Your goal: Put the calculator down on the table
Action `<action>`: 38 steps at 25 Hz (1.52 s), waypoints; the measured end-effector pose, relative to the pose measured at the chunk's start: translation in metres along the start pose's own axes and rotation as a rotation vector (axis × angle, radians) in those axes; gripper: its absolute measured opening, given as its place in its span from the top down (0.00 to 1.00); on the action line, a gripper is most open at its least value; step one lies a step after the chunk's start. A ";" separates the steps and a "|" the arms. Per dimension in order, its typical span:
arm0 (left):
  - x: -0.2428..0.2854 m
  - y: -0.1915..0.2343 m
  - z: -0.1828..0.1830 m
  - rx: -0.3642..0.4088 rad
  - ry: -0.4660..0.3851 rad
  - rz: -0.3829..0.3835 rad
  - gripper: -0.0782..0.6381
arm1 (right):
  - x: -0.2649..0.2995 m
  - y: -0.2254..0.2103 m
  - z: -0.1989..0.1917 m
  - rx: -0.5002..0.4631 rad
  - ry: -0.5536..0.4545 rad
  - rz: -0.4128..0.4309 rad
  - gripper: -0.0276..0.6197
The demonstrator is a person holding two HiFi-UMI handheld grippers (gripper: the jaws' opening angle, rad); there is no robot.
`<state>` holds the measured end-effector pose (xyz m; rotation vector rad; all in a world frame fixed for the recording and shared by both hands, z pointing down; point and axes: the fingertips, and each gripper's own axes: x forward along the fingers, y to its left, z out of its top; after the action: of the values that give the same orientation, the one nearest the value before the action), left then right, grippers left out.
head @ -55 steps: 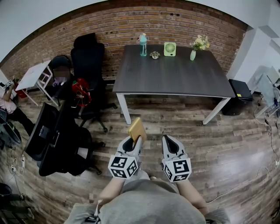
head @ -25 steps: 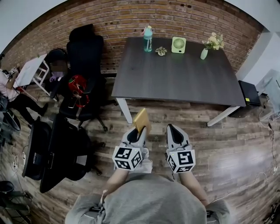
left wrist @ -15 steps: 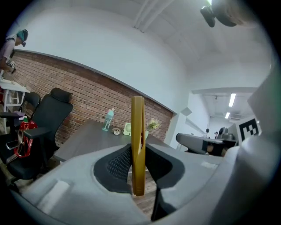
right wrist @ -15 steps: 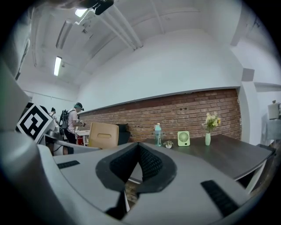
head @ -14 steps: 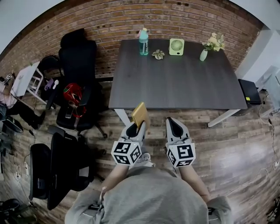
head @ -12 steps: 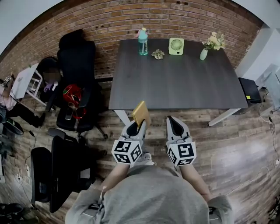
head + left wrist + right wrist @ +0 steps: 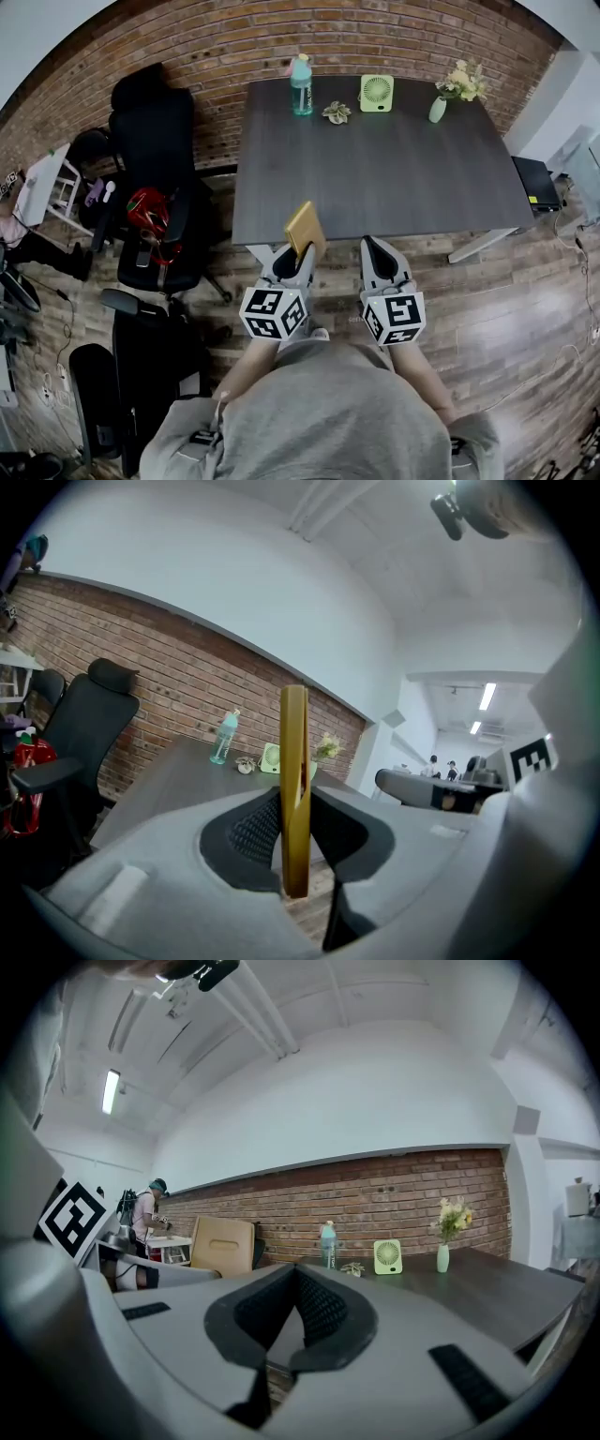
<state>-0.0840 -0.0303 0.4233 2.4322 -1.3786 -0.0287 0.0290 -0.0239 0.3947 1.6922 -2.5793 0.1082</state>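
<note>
Head view: the slim gold calculator (image 7: 305, 228), clamped in the left tool (image 7: 300, 253), is brought closer to the dark bench (image 7: 375, 169) for placement, the right tool (image 7: 377, 246) closed and empty.

1. A red brick wall (image 7: 394, 33) runs along the far side; the wall above it and the vaulted ceiling (image 7: 375, 1072) are white.
2. The floor (image 7: 525, 300) is wood plank in mixed brown tones.
3. A dark rectangular surface (image 7: 375, 178) on white legs stands against the brick.
4. Black office chairs (image 7: 155, 131) stand to its left.
5. A black computer tower (image 7: 534, 178) sits on the floor to its right.
6. A strip light (image 7: 111, 1091) burns overhead.
</note>
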 end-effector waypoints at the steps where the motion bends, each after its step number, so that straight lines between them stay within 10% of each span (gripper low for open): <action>1: 0.002 0.002 0.000 -0.002 0.002 -0.004 0.77 | 0.003 0.000 -0.001 0.000 0.001 -0.004 0.95; 38: 0.155 0.055 -0.045 -0.099 0.199 0.011 0.77 | 0.113 -0.085 -0.054 0.036 0.131 0.032 0.95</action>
<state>-0.0399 -0.1730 0.5054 2.2770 -1.2720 0.1407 0.0623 -0.1564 0.4600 1.5971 -2.5239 0.2589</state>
